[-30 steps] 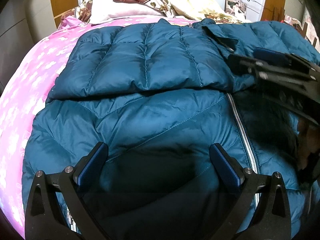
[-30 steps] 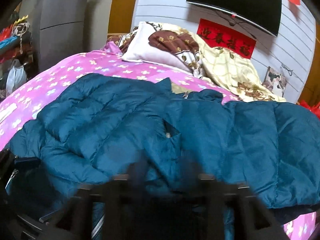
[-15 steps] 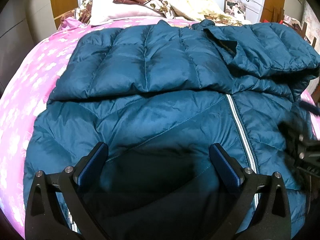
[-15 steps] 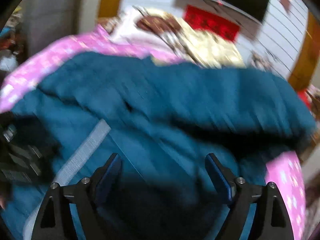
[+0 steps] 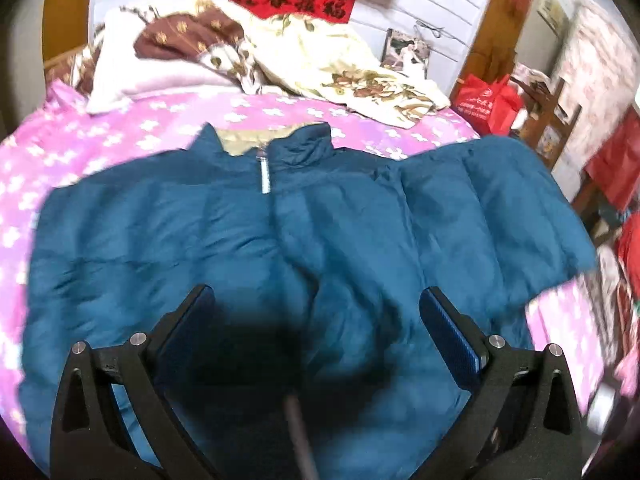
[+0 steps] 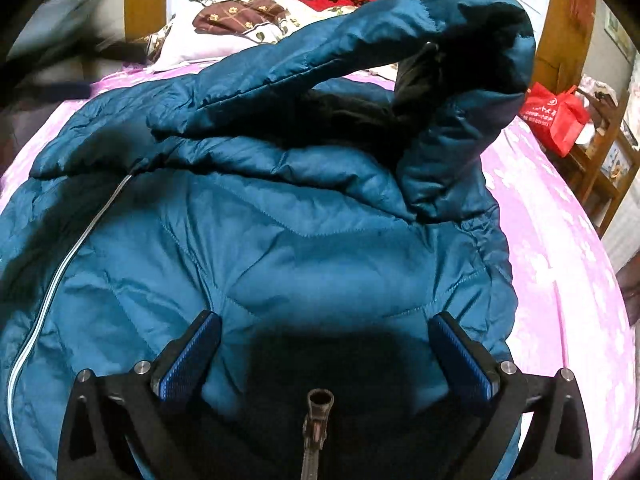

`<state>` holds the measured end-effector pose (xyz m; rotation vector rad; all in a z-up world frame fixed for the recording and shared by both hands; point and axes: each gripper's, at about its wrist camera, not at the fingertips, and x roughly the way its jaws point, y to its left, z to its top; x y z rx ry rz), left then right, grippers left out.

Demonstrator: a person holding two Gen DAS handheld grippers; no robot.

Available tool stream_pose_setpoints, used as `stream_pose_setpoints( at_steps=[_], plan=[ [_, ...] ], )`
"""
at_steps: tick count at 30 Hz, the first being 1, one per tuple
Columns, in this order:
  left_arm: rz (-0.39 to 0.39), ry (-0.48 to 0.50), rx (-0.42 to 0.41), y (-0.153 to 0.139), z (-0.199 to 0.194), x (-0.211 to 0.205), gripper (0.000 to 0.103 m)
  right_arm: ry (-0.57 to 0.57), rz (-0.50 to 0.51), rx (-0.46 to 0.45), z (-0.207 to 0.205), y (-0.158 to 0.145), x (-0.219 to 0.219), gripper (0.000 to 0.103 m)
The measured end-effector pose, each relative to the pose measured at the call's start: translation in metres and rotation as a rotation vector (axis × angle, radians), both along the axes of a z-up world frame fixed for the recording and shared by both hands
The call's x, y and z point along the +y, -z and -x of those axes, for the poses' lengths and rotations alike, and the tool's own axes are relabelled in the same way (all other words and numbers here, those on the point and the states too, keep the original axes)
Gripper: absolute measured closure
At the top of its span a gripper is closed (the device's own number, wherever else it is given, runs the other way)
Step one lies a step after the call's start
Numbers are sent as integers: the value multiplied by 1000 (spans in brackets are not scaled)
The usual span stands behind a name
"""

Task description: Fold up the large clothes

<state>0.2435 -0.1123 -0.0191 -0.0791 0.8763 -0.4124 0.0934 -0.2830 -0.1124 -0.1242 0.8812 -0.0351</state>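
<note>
A large teal puffer jacket (image 5: 312,240) lies front up on the pink flowered bed (image 5: 100,136), collar and silver zipper (image 5: 265,178) towards the pillows. In the left wrist view its right sleeve (image 5: 492,208) lies spread out to the right. My left gripper (image 5: 316,320) is open and empty, low over the jacket's lower front. In the right wrist view the jacket (image 6: 300,248) fills the frame, and one sleeve (image 6: 460,80) is humped up and folded over the body. My right gripper (image 6: 324,344) is open and empty above the jacket's hem.
Pillows (image 5: 160,64) and a cream floral quilt (image 5: 340,72) are piled at the head of the bed. A red bag (image 5: 490,104) and a wooden rack (image 5: 556,120) stand to the right of the bed. Pink bedding (image 6: 560,260) shows right of the jacket.
Both views have swung. The left gripper now faces the collar and spread right sleeve instead of a folded sleeve. The right gripper has moved to the jacket's right half and shows open.
</note>
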Motion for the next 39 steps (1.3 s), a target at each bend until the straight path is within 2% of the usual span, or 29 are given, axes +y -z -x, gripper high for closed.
stream_pose_setpoints(
  at_steps=[2,3,4,5,6,7,9,13,22,25,29,30,33,35,39],
  plan=[
    [-32,-14,38,9,-16,-16,5,-4,-5,2,0,1,-1,0],
    [-62,-26,47,17,-23,-23,15,-4,-11,4,0,1,-1,0],
    [-73,-31,57,22,-25,-26,35,-5,-24,8,-1,1,-2,0],
    [-70,-37,71,28,-28,-27,50,-6,-35,12,-3,2,-2,0],
    [-54,-39,89,32,-26,-26,76,-7,-44,16,-6,2,-3,0],
    [-37,-42,99,33,-26,-25,89,-7,-48,17,-7,2,-4,0],
    [-27,-63,84,24,-18,-21,94,-8,-53,20,-9,3,-8,0],
    [-23,-114,-8,-5,-2,2,94,-9,-53,21,-10,3,-9,0],
    [-87,-264,-95,-41,7,125,95,-8,-59,22,-11,2,-16,0],
    [-101,-266,-76,-35,10,148,94,-7,-63,25,-10,3,-13,0],
    [-175,-240,-55,-12,16,148,90,-7,-75,30,-13,4,-15,0],
    [-186,-240,-53,-7,18,148,87,-7,-79,30,-14,4,-16,0],
    [-211,-257,-54,5,25,154,69,-7,-94,35,-15,5,-19,0],
    [-195,-290,-59,9,33,169,62,-7,-100,37,-17,5,-21,0],
    [-153,-375,-70,12,43,205,61,-8,-100,37,-19,4,-20,0]
  ],
)
